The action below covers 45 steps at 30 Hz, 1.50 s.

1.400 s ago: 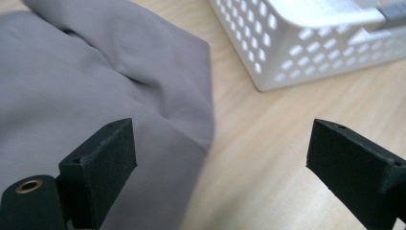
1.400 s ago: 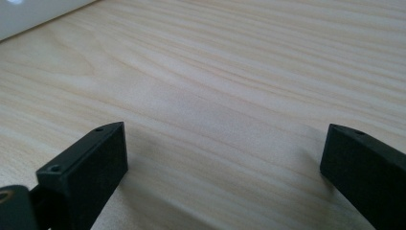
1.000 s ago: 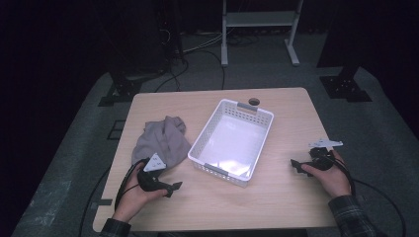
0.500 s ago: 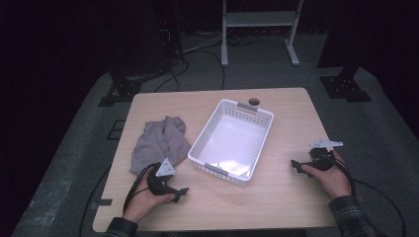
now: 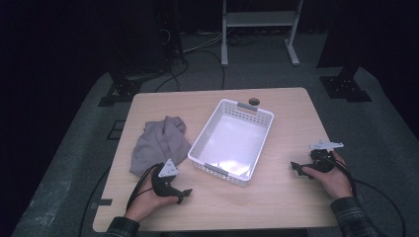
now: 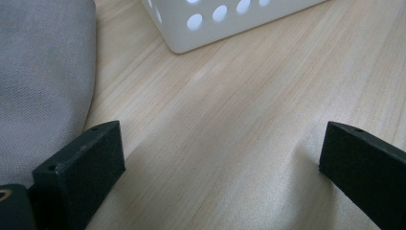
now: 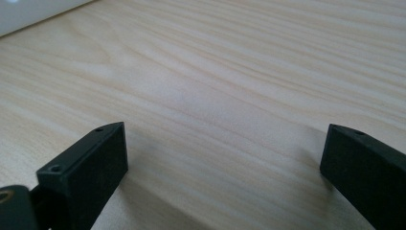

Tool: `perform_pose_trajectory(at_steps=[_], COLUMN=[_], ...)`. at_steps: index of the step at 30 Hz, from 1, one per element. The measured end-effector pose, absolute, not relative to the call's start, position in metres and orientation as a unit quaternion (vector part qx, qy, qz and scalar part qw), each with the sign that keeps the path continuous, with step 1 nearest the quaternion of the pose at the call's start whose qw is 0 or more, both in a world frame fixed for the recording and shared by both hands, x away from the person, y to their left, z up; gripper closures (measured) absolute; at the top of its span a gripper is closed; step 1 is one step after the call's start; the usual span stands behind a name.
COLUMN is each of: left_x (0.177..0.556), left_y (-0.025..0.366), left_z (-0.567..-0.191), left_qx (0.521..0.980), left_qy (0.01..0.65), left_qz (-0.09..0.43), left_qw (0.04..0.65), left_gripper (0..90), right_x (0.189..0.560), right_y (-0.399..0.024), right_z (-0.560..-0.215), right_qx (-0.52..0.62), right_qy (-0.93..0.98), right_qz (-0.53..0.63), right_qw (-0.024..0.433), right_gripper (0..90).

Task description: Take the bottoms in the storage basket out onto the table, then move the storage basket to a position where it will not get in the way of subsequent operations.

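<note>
A crumpled grey cloth (image 5: 158, 143) lies on the left part of the wooden table (image 5: 276, 197), beside a white perforated basket (image 5: 202, 140) that holds nothing. My left gripper (image 5: 184, 194) rests low on the table just in front of the cloth, pointing right. In the left gripper view the left gripper (image 6: 222, 143) stands wide; its jaws have just been opening, with bare wood between them, the cloth (image 6: 43, 72) to the left and the basket's corner (image 6: 215, 24) ahead. My right gripper (image 5: 296, 168) sits right of the basket; seen close, the right gripper (image 7: 225, 143) is open over bare wood.
A small round hole (image 5: 254, 101) marks the table's far edge behind the basket. Dark floor with cables and a white metal stand (image 5: 259, 19) lies beyond the table. The basket's edge (image 7: 28, 14) shows at the top left of the right gripper view.
My left hand has shifted a little to the right and sunk lower by the cloth's near edge. The right hand has kept still.
</note>
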<state>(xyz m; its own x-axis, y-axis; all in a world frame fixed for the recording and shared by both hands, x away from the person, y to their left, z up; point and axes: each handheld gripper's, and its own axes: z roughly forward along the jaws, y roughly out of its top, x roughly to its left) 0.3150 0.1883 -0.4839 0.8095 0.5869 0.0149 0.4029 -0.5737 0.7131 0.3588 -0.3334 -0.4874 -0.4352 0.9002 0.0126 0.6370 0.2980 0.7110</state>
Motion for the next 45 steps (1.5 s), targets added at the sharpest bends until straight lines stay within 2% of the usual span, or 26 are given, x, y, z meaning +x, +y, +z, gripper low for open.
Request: perform_pose_trajectory(at_steps=[1,2,3,16,28,30,31,32,45], left_x=[0.315,0.315,0.315,0.315,0.315,0.315,0.315,0.315,0.315], left_y=[0.188,0.188,0.188,0.188,0.188,0.188,0.188,0.188,0.188], left_z=[-0.484,-0.484,-0.484,-0.484,-0.484,-0.484,-0.484,-0.484,-0.484], left_qx=[0.878,0.878,0.878,0.877,0.877,0.877,0.877,0.877,0.877], left_qy=[0.282,0.282,0.282,0.286,0.286,0.286,0.286,0.286,0.287], left_qz=[0.126,0.126,0.126,0.127,0.127,0.127,0.127,0.127,0.128], left_qw=[0.366,0.366,0.366,0.365,0.365,0.365,0.365,0.365,0.365], left_gripper=[0.4,0.4,0.4,0.4,0.4,0.4,0.4,0.4,0.3], right_x=[0.358,0.358,0.359,0.362,0.365,0.365,0.365,0.365,0.37], right_y=[-0.334,-0.334,-0.334,-0.331,-0.324,-0.323,-0.323,-0.322,-0.307], right_z=[-0.485,-0.485,-0.482,-0.473,-0.455,-0.453,-0.451,-0.446,-0.424], right_qx=[0.49,0.49,0.493,0.498,0.488,0.486,0.484,0.482,0.465], right_qy=[0.784,0.784,0.784,0.78,0.771,0.771,0.771,0.767,0.764], right_qz=[0.326,0.326,0.324,0.336,0.37,0.372,0.375,0.384,0.41], right_qw=[0.196,0.196,0.193,0.174,0.176,0.175,0.176,0.177,0.177], right_gripper=[9.9,9.9,14.1,14.6,14.9,16.1,21.0,22.0,22.7])
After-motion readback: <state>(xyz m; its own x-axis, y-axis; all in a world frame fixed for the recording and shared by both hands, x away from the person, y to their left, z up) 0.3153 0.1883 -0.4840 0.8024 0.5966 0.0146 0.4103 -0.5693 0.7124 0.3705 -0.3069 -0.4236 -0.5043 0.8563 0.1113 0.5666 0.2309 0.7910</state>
